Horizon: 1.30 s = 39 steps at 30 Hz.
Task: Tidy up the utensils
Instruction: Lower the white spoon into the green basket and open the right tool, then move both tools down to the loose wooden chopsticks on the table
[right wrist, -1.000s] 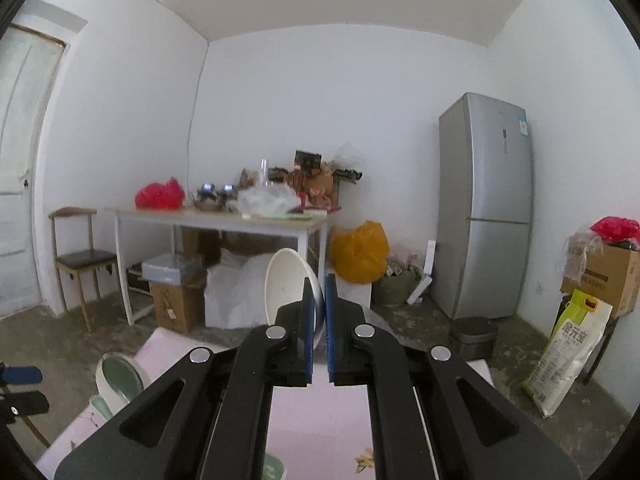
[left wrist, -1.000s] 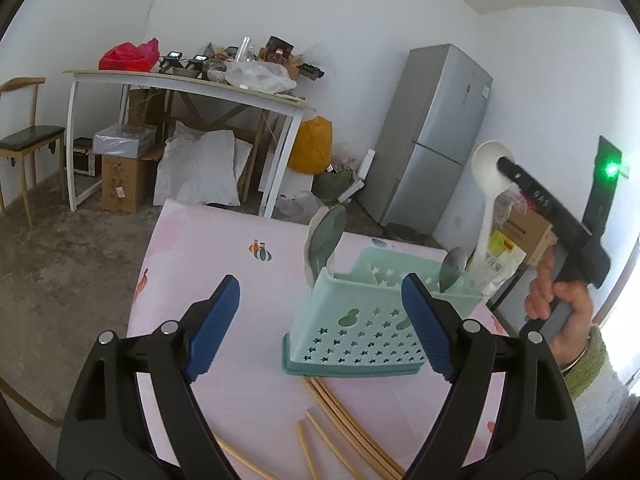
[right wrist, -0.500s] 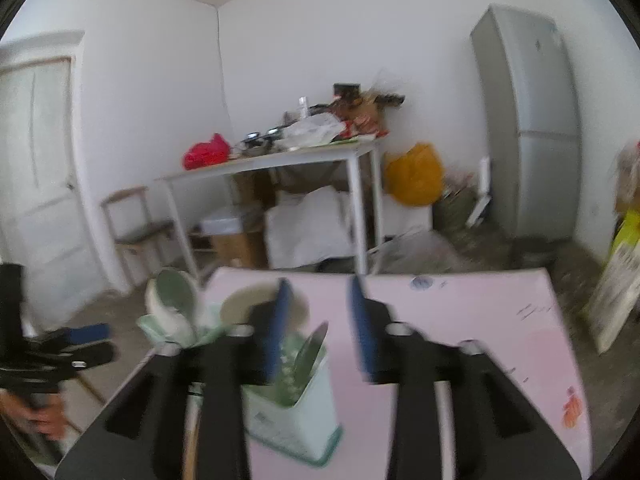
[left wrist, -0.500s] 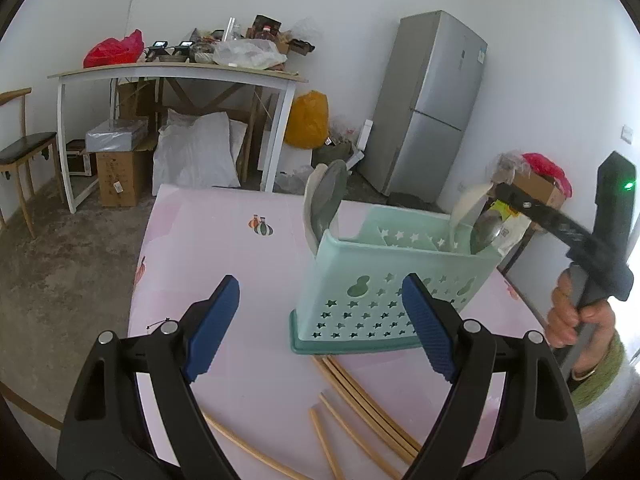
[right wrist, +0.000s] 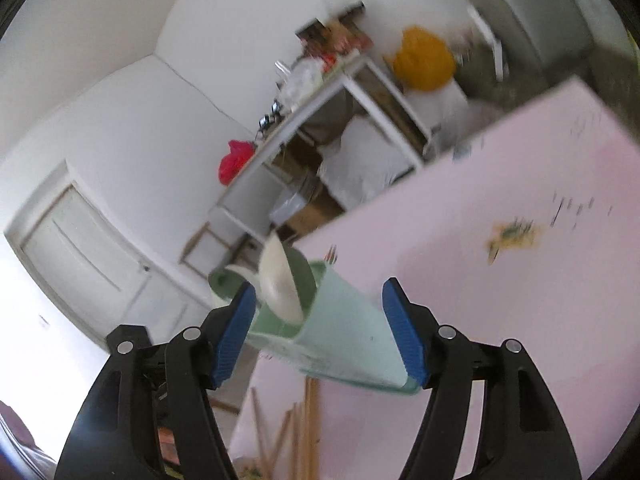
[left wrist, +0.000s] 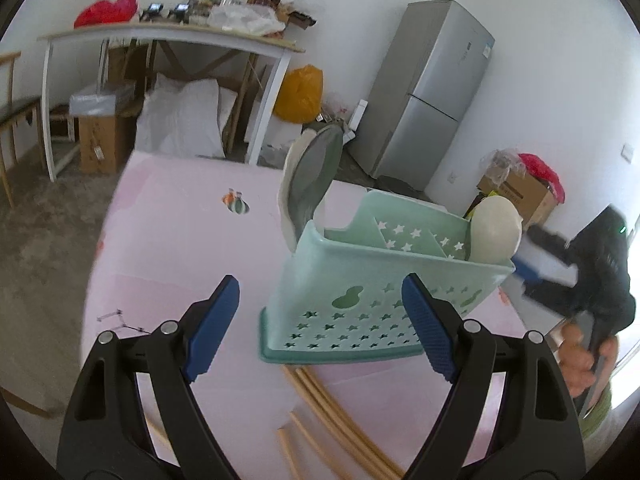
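Note:
A mint green utensil caddy (left wrist: 384, 288) stands on the pink table (left wrist: 168, 240). A white spoon (left wrist: 494, 236) sits in its right end, and a green and a white spoon (left wrist: 312, 188) stand at its left end. Several wooden chopsticks (left wrist: 332, 412) lie on the table in front of it. My left gripper (left wrist: 320, 320) hangs open just before the caddy, holding nothing. My right gripper (right wrist: 320, 332) is beside the caddy's (right wrist: 348, 340) right end with its jaws opening. The white spoon (right wrist: 280, 284) stands free beyond its fingers, which press on nothing.
A person's hand (left wrist: 580, 360) holds the right gripper (left wrist: 532, 256) at the table's right edge. Behind the table are a grey fridge (left wrist: 432, 92), a cluttered white table (left wrist: 168, 36), cardboard boxes (left wrist: 516, 196) and a yellow bag (left wrist: 300, 92).
The right gripper came down with the white spoon, rolled, opened and let it go in the caddy. The left gripper moved lower and closer to the caddy, still open.

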{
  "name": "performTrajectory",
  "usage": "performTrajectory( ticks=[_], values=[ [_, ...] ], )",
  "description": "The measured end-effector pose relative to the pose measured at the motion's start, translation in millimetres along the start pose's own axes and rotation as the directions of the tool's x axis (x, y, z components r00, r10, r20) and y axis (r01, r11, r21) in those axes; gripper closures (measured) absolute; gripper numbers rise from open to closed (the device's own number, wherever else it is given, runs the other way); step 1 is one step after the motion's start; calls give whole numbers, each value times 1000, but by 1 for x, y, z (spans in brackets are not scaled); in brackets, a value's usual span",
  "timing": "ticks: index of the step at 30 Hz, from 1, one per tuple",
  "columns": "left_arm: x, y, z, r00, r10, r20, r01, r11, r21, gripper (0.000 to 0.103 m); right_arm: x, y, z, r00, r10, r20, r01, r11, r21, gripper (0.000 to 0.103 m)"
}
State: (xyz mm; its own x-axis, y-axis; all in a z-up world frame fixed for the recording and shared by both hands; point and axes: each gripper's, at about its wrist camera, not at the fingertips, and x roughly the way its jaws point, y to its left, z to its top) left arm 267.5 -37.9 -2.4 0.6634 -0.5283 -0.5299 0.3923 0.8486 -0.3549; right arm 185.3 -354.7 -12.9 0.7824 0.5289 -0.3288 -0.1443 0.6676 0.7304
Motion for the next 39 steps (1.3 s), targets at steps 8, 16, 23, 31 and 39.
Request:
performTrajectory(
  ticks=[8, 16, 23, 31, 39],
  values=[
    [15, -13, -3, 998, -54, -30, 53, 998, -18, 24, 31, 3, -9, 994, 62, -90, -60, 998, 30, 40],
    [11, -27, -8, 998, -49, -45, 48, 999, -20, 21, 33, 5, 0, 995, -2, -100, 1, 1000, -10, 44],
    [10, -36, -15, 995, -79, -53, 79, 997, -14, 21, 35, 1, 13, 995, -33, -96, 31, 999, -27, 44],
    [5, -34, -15, 996, -81, -32, 81, 997, -2, 21, 26, -5, 10, 997, -18, -74, 18, 1000, -12, 44],
    [-52, -12, -23, 1000, -14, 15, 14, 1000, 12, 21, -40, -32, 6, 996, -66, 60, 63, 997, 51, 40]
  ],
)
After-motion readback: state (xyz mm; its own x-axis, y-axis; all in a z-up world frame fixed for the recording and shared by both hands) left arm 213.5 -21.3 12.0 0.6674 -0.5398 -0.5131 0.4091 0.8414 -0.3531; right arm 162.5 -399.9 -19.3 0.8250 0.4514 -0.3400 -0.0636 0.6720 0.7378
